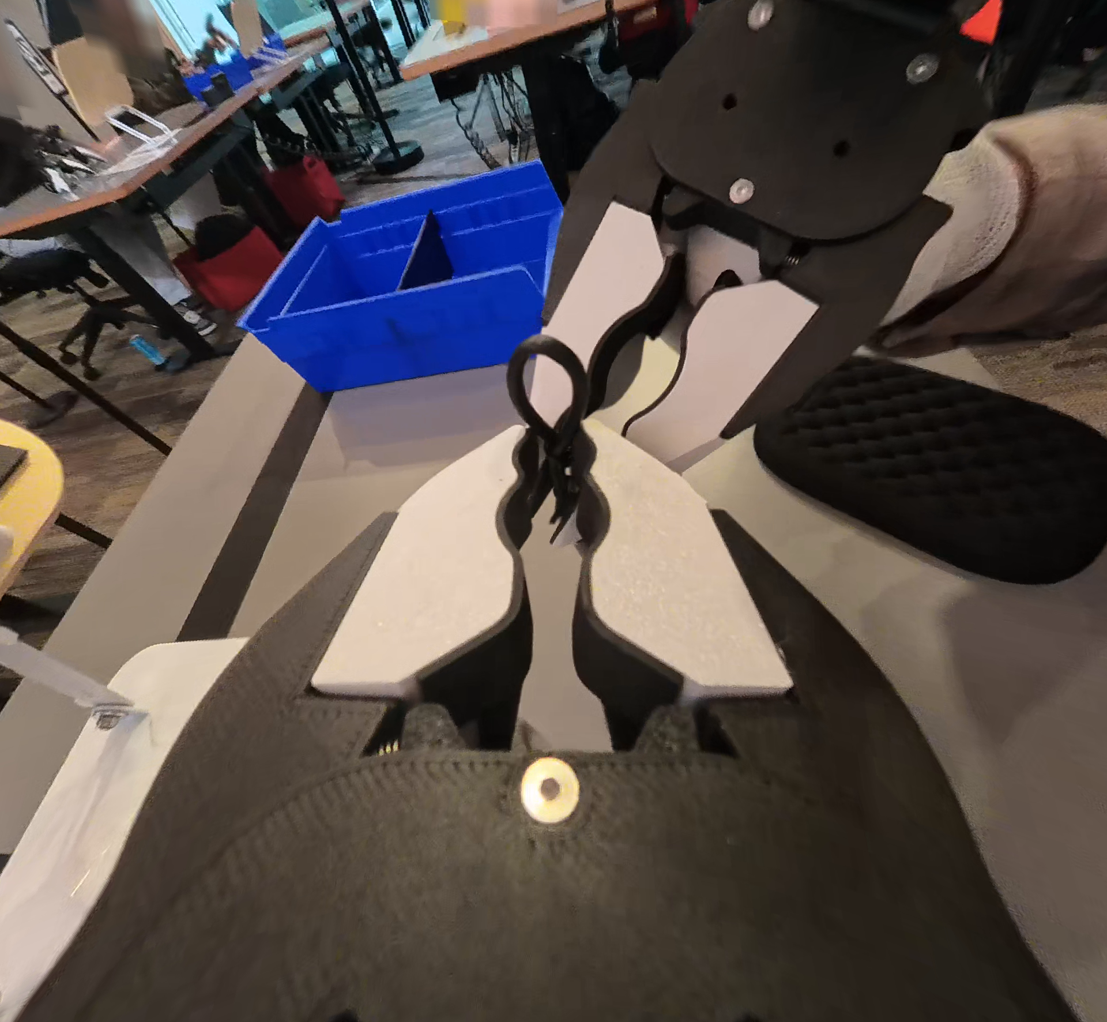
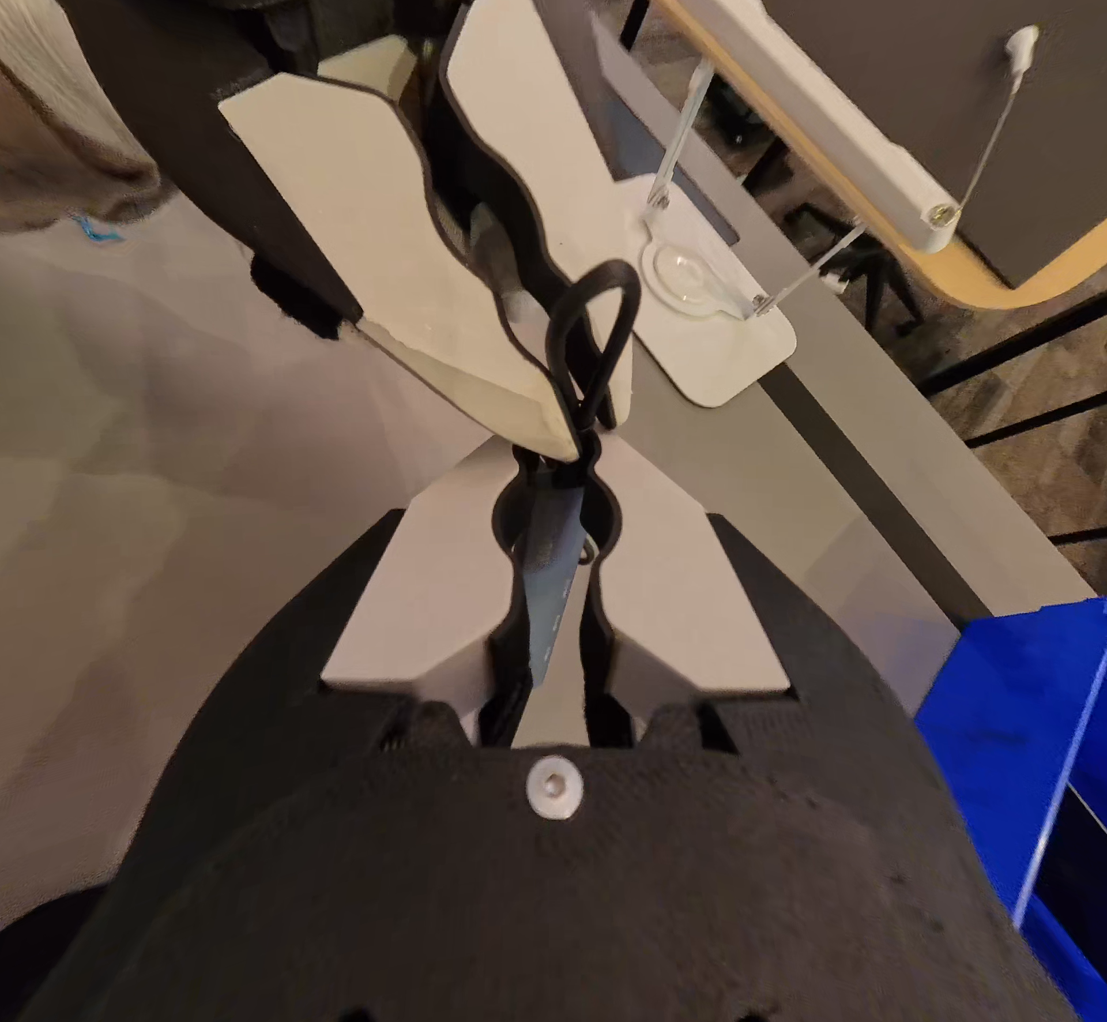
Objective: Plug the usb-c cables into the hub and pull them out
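Left gripper (image 1: 554, 490): the fingers were closed almost fully, with only a narrow gap left at the tips; a black cable (image 1: 542, 394) was pinched there.
Cable: a small black loop was formed just beyond the left fingertips, and its strands were gathered into the pinch point. The plug end could not be made out.
Right gripper (image 2: 554, 490): the fingers were closed narrowly on a flat, dark blue-grey hub (image 2: 554, 580), which was held edge-on between the pads and tilted.
Hub: it was located between the right fingers, above the table and not resting on it. Whether a plug was seated in it could not be determined.
Relation of grippers: the two sets of tips were brought nose to nose, touching or very nearly so, with the cable loop between them.
Table (image 1: 419, 418): a grey surface was seen beneath both grippers.
Bin (image 1: 413, 298): a blue divided bin was placed at the far table edge, well apart from the grippers.
Chair seat (image 1: 934, 466): a black mesh seat was seen beside the table.
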